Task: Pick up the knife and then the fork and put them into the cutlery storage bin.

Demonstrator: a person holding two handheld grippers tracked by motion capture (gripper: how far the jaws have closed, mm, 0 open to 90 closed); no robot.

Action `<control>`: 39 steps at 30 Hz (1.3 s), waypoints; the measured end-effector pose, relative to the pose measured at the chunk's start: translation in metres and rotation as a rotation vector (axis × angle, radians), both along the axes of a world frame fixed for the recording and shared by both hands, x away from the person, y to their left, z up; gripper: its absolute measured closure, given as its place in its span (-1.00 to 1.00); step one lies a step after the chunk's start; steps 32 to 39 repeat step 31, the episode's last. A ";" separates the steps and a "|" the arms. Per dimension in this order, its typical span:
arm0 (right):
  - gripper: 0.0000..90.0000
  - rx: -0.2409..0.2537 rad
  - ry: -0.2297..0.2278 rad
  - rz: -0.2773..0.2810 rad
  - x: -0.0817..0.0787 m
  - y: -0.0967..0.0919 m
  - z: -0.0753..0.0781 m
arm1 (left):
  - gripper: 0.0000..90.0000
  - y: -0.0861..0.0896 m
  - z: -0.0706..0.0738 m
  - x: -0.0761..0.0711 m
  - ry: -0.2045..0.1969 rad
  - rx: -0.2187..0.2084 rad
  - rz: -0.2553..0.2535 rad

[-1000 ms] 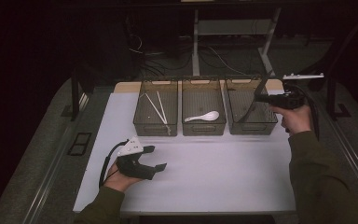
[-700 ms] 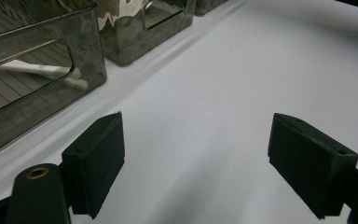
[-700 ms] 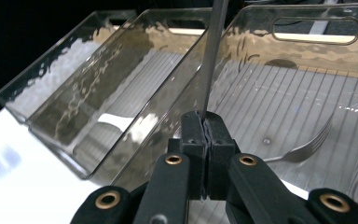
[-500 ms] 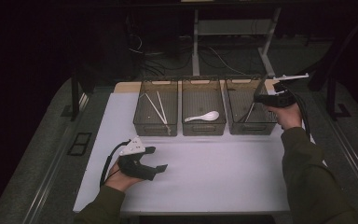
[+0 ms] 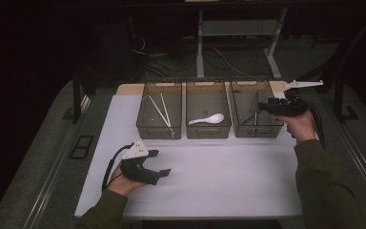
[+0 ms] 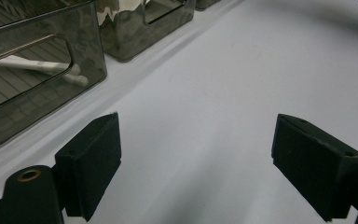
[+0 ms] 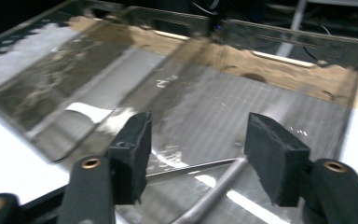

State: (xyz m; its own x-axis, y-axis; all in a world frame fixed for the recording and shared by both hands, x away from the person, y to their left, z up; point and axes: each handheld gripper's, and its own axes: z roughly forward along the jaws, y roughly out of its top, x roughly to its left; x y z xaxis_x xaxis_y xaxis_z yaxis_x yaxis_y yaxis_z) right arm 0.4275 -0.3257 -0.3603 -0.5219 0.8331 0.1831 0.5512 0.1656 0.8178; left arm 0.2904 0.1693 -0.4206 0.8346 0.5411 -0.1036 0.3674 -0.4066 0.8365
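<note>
Since the earlier frames, the right claw (image 5: 263, 107) has been opening from a closed state over the right bin (image 5: 256, 129), and the metal utensil (image 7: 209, 198) now lies free below it. The hand itself has shifted only slightly at the bin's right rim.

Step in hand: release of the metal utensil into the right bin. The pads (image 7: 137, 154) stand apart and press on nothing, so the release appears complete.

Position of the utensil: in the right gripper view its grey handle runs beneath the gap between the two pads, slanting toward the lower left, with a second thin metal shaft crossing under the left pad. It rests on the bin floor, below and just in front of the claw. Whether it is a fork or a knife cannot be told.

Next move, as a judgement: lift the right claw straight up clear of the bin walls before travelling, so the jaws do not catch the rim.

Further from this claw, to its left, the middle bin (image 5: 208, 129) holds a white spoon (image 5: 207, 119) and the far bin (image 5: 159, 129) holds white chopsticks (image 5: 161, 109).

The left claw (image 5: 161, 163) rests low on the white tabletop (image 5: 219, 171), jaws wide apart and empty, in front of the far bin.
</note>
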 end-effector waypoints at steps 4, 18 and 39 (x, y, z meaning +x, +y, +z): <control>-0.22 0.021 -0.032 0.073 -0.026 0.008 0.003 | -0.69 0.000 0.000 -0.001 -0.001 0.002 -0.007; -0.49 -0.015 -0.082 0.168 -0.112 0.018 -0.024 | -0.88 0.001 0.000 -0.003 -0.013 -0.011 0.010; -0.57 -0.043 -0.052 0.183 -0.150 0.019 -0.061 | -1.00 0.002 0.001 -0.004 -0.016 -0.008 0.009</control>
